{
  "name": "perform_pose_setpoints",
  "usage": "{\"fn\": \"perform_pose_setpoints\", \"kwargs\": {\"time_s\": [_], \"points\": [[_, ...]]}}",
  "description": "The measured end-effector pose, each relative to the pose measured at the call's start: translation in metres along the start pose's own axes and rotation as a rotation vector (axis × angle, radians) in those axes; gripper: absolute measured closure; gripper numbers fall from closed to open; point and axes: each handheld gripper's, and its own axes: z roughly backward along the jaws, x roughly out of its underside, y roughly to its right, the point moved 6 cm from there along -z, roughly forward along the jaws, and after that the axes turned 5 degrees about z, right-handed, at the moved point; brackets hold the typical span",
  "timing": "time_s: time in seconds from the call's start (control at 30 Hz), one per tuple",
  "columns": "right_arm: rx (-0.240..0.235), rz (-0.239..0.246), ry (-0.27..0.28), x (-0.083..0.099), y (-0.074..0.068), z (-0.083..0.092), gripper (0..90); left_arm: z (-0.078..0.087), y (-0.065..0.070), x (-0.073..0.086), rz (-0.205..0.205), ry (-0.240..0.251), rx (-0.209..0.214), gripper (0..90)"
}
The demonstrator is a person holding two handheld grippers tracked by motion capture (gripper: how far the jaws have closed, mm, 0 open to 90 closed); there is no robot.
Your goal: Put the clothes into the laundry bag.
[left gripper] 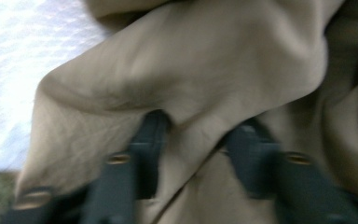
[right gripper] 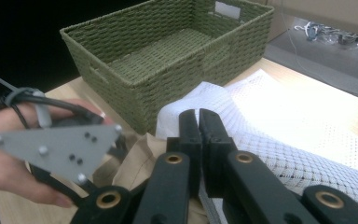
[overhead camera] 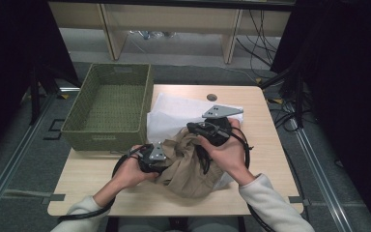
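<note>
Tan garment (overhead camera: 188,166): lay bunched near the table's (overhead camera: 265,125) front edge, partly over a white mesh cloth (right gripper: 284,116), just beside the green basket (right gripper: 182,70). Left gripper (left gripper: 200,123): straddled a raised fold, cloth filling the gap; too blurred to tell whether clamped. Right gripper (right gripper: 199,114): clenched, nothing seen between the tips. Best done by biting deep into the fold, tan layer alone, before lifting. From the left gripper view, got the fold between the jaws, hidden under the hands from above; from the high view, got the whole heap

Pale cream sleeves (overhead camera: 276,203), black grippers with brass-looking screws (right gripper: 173,159), grey three-cornered plates (right gripper: 56,150).
</note>
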Motion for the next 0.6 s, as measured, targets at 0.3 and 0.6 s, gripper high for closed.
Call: {"fn": "perform_pose_setpoints", "kwargs": {"time_s": [0.3, 0.6], "points": [[0.008, 0.018, 0.008, -0.001, 0.001, 0.000, 89.7, 0.011, 0.016, -0.023, 0.178, 0.131, 0.127, 89.6], [-0.004, 0.020, 0.013, -0.003, -0.006, 0.001, 89.7, 0.045, 0.034, -0.069, 0.229, 0.378, 0.156, 89.9]]}}
